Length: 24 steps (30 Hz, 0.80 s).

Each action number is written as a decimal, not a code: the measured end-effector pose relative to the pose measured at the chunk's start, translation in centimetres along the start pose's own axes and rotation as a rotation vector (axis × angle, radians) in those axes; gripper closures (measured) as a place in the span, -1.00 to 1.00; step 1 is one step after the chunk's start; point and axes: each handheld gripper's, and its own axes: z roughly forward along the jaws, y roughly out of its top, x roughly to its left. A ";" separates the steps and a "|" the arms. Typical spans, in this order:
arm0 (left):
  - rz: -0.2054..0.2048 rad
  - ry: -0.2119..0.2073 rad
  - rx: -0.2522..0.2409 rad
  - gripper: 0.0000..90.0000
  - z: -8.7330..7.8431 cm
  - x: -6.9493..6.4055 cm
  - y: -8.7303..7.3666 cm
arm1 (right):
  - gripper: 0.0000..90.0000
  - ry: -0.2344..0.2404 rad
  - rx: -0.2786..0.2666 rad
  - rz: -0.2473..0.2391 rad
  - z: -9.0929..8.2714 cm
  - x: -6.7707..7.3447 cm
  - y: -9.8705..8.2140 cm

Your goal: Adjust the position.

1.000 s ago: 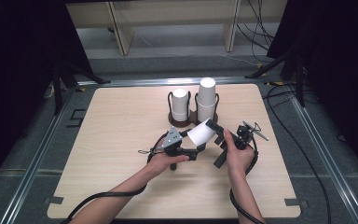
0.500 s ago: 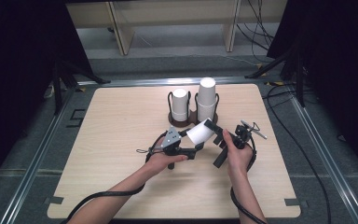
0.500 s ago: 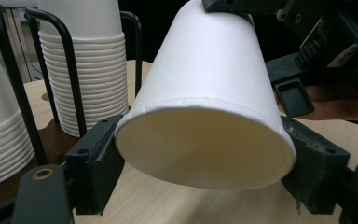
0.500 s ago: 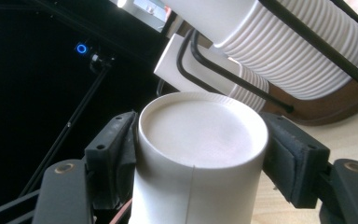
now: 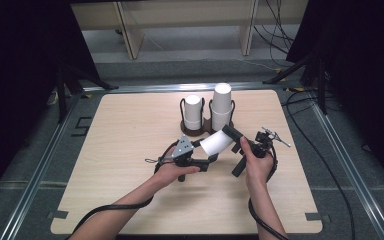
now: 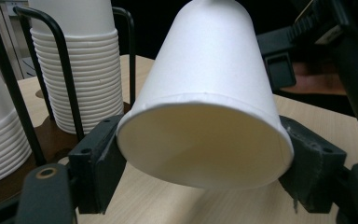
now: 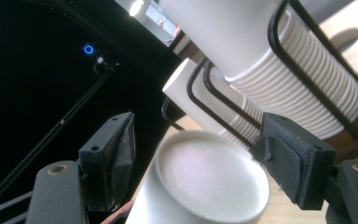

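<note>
Pale wooden tabletop [image 5: 130, 150] with rounded corners, framed by metal rails [image 5: 35, 170]. Grey floor [image 5: 190, 55] beyond, crossed by black cables [image 5: 280, 30]. Light wooden furniture legs [image 5: 130, 30] at the far side. Dark surroundings left and right.

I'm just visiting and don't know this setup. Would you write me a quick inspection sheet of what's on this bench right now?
Surface: pale wooden table, bare apart from the job's things.
Job's things: one white paper cup held on its side between both grippers; two stacks of cups upside down in a black wire holder.
Clutter: nothing seen.
Grippers: left gripper has just been closing and pinches the cup's rim; right gripper has just been opening, its pads standing off the cup's base.
Cables: one trails from each gripper; more lie on the floor.
Surroundings: dark curtains, wooden furniture legs behind.
</note>
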 end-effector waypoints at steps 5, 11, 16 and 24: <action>0.020 -0.004 0.029 -0.48 -0.5 0.1 0.3 | -0.40 0.032 -0.011 -0.100 -0.8 -0.1 0.6; 0.044 0.000 0.095 -0.49 -0.9 0.5 0.6 | -0.40 0.035 -0.004 -0.162 -1.5 -0.3 0.9; 0.057 0.001 0.133 -0.49 -1.5 0.9 1.0 | -0.41 -0.023 0.034 -0.274 -2.0 -0.4 1.0; 0.088 0.009 0.184 -0.49 -2.4 1.6 1.5 | -0.45 -0.055 0.088 -0.434 -3.0 -0.9 0.5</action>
